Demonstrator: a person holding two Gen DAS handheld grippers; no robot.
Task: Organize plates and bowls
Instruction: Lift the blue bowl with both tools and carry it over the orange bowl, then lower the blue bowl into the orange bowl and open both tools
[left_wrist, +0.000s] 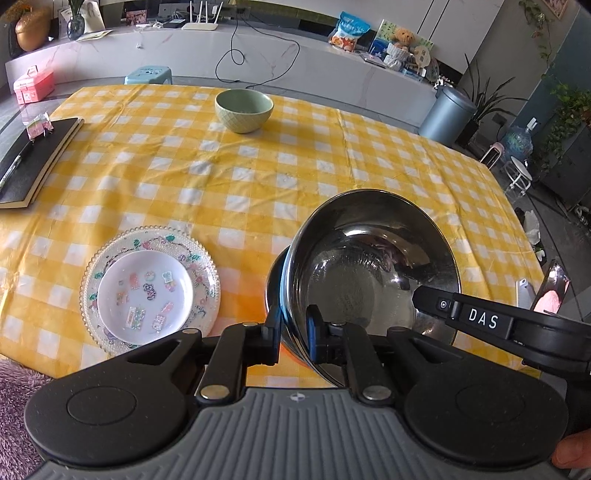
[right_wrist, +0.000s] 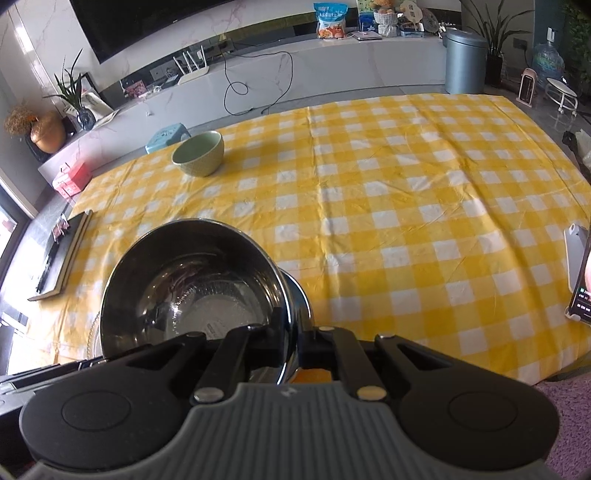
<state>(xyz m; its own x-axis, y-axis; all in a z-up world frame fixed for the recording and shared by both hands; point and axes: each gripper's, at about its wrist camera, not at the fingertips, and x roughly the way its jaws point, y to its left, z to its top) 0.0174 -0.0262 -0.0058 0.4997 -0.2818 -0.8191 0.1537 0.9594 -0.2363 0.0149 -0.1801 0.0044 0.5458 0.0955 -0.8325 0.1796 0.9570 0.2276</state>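
Note:
A shiny steel bowl (left_wrist: 369, 269) is tilted above the yellow checked tablecloth, over a dark bowl (left_wrist: 273, 284) beneath it. My left gripper (left_wrist: 293, 328) is shut on its near left rim. My right gripper (right_wrist: 291, 332) is shut on the opposite rim of the same steel bowl (right_wrist: 192, 280); its finger also shows in the left wrist view (left_wrist: 436, 302). A small white patterned plate (left_wrist: 146, 295) lies on a larger clear beaded plate (left_wrist: 207, 266) at the front left. A green bowl (left_wrist: 243, 110) stands far back; it also shows in the right wrist view (right_wrist: 199, 153).
A black notebook (left_wrist: 33, 162) with a pen lies at the table's left edge. A phone (right_wrist: 578, 273) is held at the right edge. A grey bin (left_wrist: 447, 114), stools and a long counter stand beyond the table (right_wrist: 406, 206).

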